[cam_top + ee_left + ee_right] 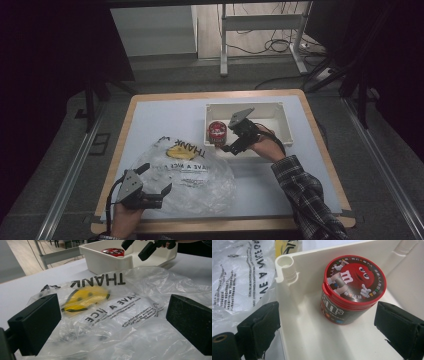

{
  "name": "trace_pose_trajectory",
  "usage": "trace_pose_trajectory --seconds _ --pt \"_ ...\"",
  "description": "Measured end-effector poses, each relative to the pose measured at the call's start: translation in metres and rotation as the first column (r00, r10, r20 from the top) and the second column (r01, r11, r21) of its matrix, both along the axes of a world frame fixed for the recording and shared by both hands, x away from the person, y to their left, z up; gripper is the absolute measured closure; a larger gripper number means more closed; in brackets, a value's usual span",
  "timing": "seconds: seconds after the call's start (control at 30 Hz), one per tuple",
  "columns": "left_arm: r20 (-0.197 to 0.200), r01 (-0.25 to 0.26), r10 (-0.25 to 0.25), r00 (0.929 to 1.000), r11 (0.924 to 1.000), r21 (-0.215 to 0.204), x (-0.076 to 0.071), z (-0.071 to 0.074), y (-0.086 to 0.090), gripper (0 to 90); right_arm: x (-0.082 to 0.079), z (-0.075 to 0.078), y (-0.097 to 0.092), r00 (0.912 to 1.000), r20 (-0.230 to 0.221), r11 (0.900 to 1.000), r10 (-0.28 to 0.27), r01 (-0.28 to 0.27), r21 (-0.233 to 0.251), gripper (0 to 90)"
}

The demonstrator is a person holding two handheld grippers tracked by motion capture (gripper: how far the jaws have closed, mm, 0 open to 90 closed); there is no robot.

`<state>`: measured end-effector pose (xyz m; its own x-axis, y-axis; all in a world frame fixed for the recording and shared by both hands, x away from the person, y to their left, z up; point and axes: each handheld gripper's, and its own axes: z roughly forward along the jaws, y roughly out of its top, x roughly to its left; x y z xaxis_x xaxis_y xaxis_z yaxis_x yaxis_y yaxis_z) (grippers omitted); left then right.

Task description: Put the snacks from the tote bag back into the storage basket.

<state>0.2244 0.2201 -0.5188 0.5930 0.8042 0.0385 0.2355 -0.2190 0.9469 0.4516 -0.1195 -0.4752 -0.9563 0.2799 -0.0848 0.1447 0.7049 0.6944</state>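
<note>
Right hand-held gripper hangs over the near-left corner of the white bin, jaws open. One jaw sits outside the bin wall, the other inside, right of the can; neither touches it. Red-lidded can stands upright in the bin's left end, just beside the corner post.

Left hand-held gripper rests low at the near-left edge of the surface, jaws wide open, nothing between the pads. Clear plastic bag with black print and a yellow face lies crumpled on the surface just ahead of it, near the bin.
</note>
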Motion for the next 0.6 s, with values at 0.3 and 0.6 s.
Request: trace_pose_trajectory --seconds 0.3,0.6 --pt "-0.001 0.000 0.000 1.0000 1.0000 0.000 0.0001 -0.0001 -0.0003 0.0 -0.0047 -0.0013 -0.0043 0.9999 0.009 0.9998 -0.012 0.012 0.017 6.3" --pt "-0.002 0.004 -0.004 1.0000 1.0000 -0.001 0.0001 0.0000 0.0004 0.0 -0.0098 -0.0017 -0.0039 0.9998 0.003 0.9993 -0.021 0.021 0.031 6.4"
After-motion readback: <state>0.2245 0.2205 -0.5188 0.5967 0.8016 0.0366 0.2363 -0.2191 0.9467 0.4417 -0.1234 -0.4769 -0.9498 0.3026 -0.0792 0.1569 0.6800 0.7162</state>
